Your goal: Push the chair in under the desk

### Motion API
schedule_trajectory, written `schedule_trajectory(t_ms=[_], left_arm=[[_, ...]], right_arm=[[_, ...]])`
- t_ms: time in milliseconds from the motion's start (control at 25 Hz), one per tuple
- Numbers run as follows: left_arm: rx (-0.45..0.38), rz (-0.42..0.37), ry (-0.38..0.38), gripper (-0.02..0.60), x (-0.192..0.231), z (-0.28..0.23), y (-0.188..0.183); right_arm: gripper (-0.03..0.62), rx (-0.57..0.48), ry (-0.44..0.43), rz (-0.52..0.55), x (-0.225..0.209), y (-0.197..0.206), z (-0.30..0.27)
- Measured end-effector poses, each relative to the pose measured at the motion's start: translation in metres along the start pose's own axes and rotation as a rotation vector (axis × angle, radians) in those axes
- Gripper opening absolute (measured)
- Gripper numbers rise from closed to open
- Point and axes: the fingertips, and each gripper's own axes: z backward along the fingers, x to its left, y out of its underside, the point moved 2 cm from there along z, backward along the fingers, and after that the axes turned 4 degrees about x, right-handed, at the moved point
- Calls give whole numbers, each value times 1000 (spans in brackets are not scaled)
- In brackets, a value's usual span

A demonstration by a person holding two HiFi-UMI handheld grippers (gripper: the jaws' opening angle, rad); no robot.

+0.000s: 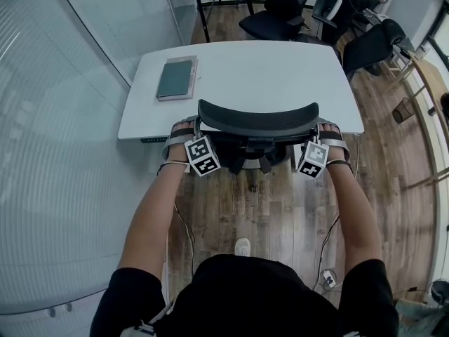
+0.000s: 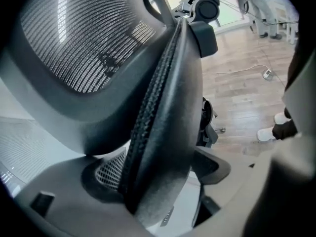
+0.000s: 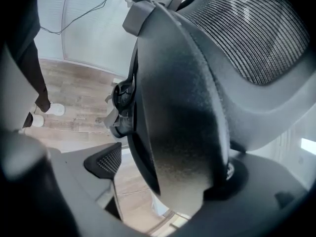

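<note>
A black mesh office chair stands at the near edge of the white desk, its seat tucked beneath the desktop. My left gripper is clamped on the left end of the backrest's top rim, and my right gripper on the right end. In the left gripper view the backrest edge fills the space between the jaws of the left gripper. In the right gripper view the backrest frame sits the same way inside the right gripper. The chair's base is hidden.
A grey-green notebook lies on the desk's left part. More black chairs stand beyond the desk. A glass wall runs along the left. Cables and a plug lie on the wooden floor by my feet.
</note>
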Motion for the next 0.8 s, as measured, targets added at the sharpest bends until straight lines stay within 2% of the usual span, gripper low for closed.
schedule_trajectory(t_ms=[280,640,720,800], left_arm=[[-1,11,-11,420,-6,5,-9],[-30,14,-21,422,2,-2,-5],[-15,23,-12,437,0,3,-1],[-27,92,-26,445,-1,17,5]], right_arm=[[509,-12,0,14,1,11,0],[515,-40,-13,-14,-1,1,-5],[528,-85,-36,-100,-4,-3,3],[535,-157,-40,-247,-10,-3,25]])
